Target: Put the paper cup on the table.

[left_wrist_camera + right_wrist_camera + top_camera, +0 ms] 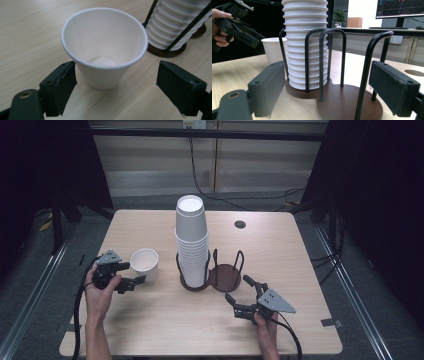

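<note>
A single white paper cup [145, 264] [103, 50] stands upright and empty on the wooden table, left of the holder. My left gripper [132, 273] [116, 67] is level with it, jaws apart on either side of its lower half without touching it. A tall stack of white cups [191, 240] [305, 45] fills the left bay of a dark wooden holder [225, 276] [347, 100] with black wire hoops; its right bay is bare. My right gripper [238, 288] [328, 67] is open just in front of the holder, pointing at it with nothing between its jaws.
A round cable hole [240, 224] sits in the tabletop behind the holder. Bare wood lies between the two hands along the front edge. Black cables [210, 190] run over the floor behind the table.
</note>
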Demonstrator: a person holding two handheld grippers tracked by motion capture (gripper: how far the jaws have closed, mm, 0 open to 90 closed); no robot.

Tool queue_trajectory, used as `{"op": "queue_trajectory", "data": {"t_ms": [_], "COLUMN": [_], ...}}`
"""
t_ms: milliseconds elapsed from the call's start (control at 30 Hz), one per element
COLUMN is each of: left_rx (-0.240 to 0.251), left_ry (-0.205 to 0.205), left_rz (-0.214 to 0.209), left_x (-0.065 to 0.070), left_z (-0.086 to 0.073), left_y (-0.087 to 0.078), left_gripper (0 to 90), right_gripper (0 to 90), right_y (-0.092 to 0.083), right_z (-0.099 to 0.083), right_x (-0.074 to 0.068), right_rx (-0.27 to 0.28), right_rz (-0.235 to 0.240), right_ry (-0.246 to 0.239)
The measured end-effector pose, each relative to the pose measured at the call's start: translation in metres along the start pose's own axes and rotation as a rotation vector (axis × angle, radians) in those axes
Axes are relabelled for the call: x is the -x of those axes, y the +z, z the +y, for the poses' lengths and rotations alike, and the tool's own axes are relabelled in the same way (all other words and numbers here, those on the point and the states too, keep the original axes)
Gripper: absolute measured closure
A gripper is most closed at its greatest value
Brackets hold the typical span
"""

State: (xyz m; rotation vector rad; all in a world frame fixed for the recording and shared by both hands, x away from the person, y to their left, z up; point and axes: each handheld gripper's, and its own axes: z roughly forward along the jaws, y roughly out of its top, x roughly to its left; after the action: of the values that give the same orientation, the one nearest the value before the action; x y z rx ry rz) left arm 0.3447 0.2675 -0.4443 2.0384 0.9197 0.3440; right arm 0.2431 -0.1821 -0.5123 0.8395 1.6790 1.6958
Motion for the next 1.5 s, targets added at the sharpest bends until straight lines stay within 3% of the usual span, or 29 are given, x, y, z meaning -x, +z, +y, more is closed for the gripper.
{"op": "queue_trajectory", "data": {"t_ms": [67,300,500,667,800,933,1000,1067,1167,1300,1500], "left_rx": [0.008,0.135,0.175,0.259,0.325,0.365,0.368,0.376,0.449,0.459,0.497], "left_ry": [0.011,-0.031,-0.041,-0.055,-0.070,-0.057,-0.015,0.001,-0.014,0.017,-0.013], "left_rz": [0.017,0.014,0.030,0.046,0.023,0.010,0.008,0.010,-0.005,0.018,-0.020], "left_x": [0.003,0.015,0.029,0.043,0.056,0.067,0.073,0.080,0.088,0.097,0.108], "left_z": [-0.002,-0.010,-0.015,-0.020,-0.025,-0.029,-0.028,-0.027,-0.031,-0.035,-0.048], "left_y": [-0.003,-0.009,-0.010,-0.010,-0.007,-0.003,0.001,0.005,0.008,0.015,0.030], "left_gripper": [16.1,16.1,16.1,16.1,16.1,16.0,16.0,16.0,15.9,15.8,15.8], "right_gripper": [13.2,13.2,13.2,13.2,13.2,13.2,13.2,13.2,13.2,13.2,13.2], "right_y": [0.000,0.000,0.000,0.000,0.000,0.000,0.000,0.000,0.000,0.000,0.000], "right_z": [0.000,0.000,0.000,0.000,0.000,0.000,0.000,0.000,0.000,0.000,0.000], "right_x": [0.000,0.000,0.000,0.000,0.000,0.000,0.000,0.000,0.000,0.000,0.000], "right_rx": [0.000,0.000,0.000,0.000,0.000,0.001,0.001,0.001,0.001,-0.001,-0.001], "right_rz": [-0.001,-0.001,0.001,-0.001,-0.001,-0.002,-0.002,-0.002,-0.002,-0.001,-0.001], "right_ry": [0.001,0.000,0.000,-0.001,0.000,-0.002,-0.003,-0.002,-0.002,0.001,0.000]}}
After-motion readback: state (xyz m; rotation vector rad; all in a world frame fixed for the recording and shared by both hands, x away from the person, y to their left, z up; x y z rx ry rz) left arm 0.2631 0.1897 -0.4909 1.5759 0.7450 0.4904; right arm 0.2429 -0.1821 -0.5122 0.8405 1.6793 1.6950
